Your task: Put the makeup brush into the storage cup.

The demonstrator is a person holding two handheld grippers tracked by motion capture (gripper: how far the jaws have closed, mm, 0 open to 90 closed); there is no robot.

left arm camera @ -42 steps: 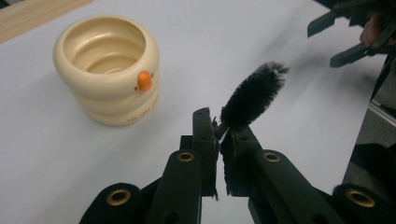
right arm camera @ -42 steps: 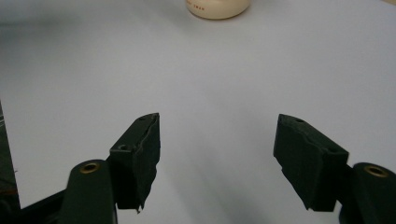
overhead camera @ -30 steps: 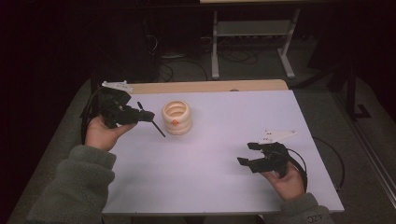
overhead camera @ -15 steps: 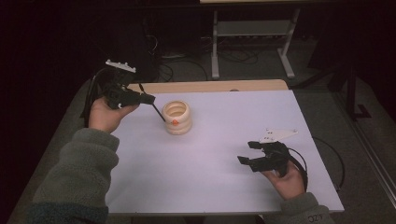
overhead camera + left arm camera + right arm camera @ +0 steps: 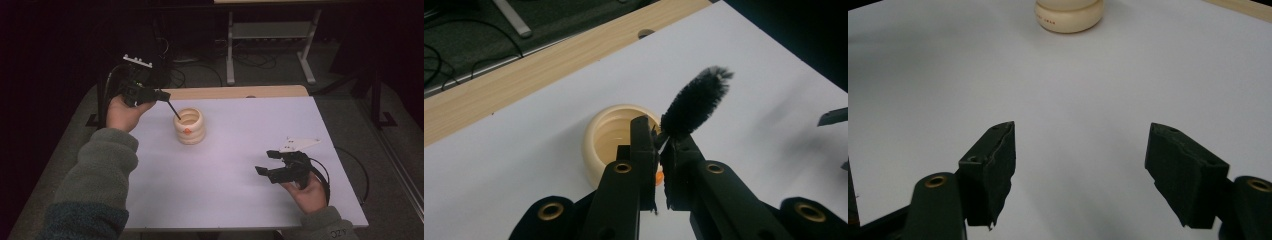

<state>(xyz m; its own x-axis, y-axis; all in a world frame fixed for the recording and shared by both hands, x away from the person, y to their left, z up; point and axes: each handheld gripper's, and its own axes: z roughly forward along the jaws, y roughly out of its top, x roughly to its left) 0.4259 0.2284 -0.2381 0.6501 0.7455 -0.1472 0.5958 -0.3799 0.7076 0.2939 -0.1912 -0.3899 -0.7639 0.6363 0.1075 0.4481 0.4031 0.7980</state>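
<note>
A cream ribbed cup (image 5: pixel 189 126) stands on the white table top (image 5: pixel 240 150), left of the middle. My left gripper (image 5: pixel 162 95) hovers just left of and behind it, shut on a thin black brush (image 5: pixel 173 110) that slants down to the cup's rim. In the left gripper view the jaws (image 5: pixel 657 135) pinch the brush's stem, and its bristly head (image 5: pixel 696 102) sticks out past the cup (image 5: pixel 596 145). My right gripper (image 5: pixel 265 162) rests near the front right. Its jaws have just opened a little wider and stand open (image 5: pixel 1080 150), with nothing between them. The cup (image 5: pixel 1068 15) is far ahead of them.
A wooden strip (image 5: pixel 240 91) runs along the table's far edge. Behind it, on the dark floor, stand a metal frame (image 5: pixel 270 35) and loose cables (image 5: pixel 190 75). A cable (image 5: pixel 350 165) trails from the right gripper over the table's right edge.
The left hand has carried the brush up and away from me. The brush tip has gone from beside the cup's near left to its rim. The right hand has kept still.
</note>
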